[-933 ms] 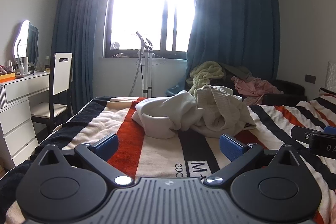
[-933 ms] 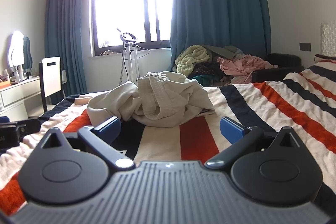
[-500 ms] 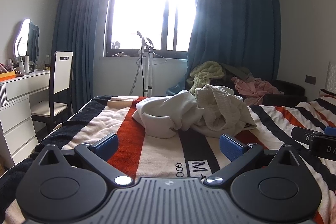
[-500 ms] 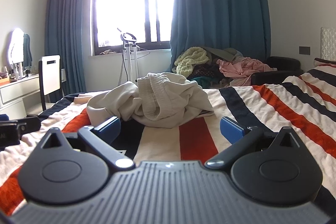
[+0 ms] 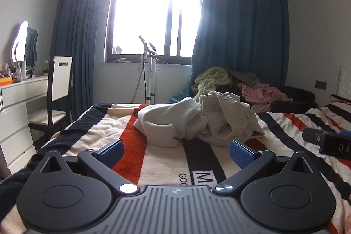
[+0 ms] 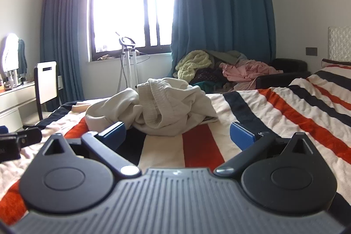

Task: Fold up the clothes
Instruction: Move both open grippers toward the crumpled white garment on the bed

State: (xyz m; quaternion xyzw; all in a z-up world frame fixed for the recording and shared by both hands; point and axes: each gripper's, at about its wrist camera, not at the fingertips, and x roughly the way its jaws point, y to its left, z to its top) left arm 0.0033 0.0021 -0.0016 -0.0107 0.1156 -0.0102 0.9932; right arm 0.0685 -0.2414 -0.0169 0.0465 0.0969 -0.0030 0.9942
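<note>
Cream garment lies crumpled in a heap on the striped bed, centre of both frames, ribbed waistband bunched upward at the top of the heap. Not folded, not flat. More clothes piled on a dark seat, mid right of frame, well apart from the bed heap.

Left tongs: jaws spread wide, nothing between the blue pads. Right tongs: same, wide apart and empty. In the left view the right tool shows at the right edge; in the right view the left tool shows at the left edge, so the two sit side by side.

Judgement on the step: the heap needs spreading before any fold can be clean. Best to take the garment at two separated points, such as the waistband ends or a hem, one per tool, pinching one layer only; grabbing the bunched middle would likely drag the whole lump. Lift, shake out, lay flat along the stripes as a straightness guide.

Pose: both tools held low and near level over the near part of the bed, pointing at the heap, short of it, not touching cloth.
</note>
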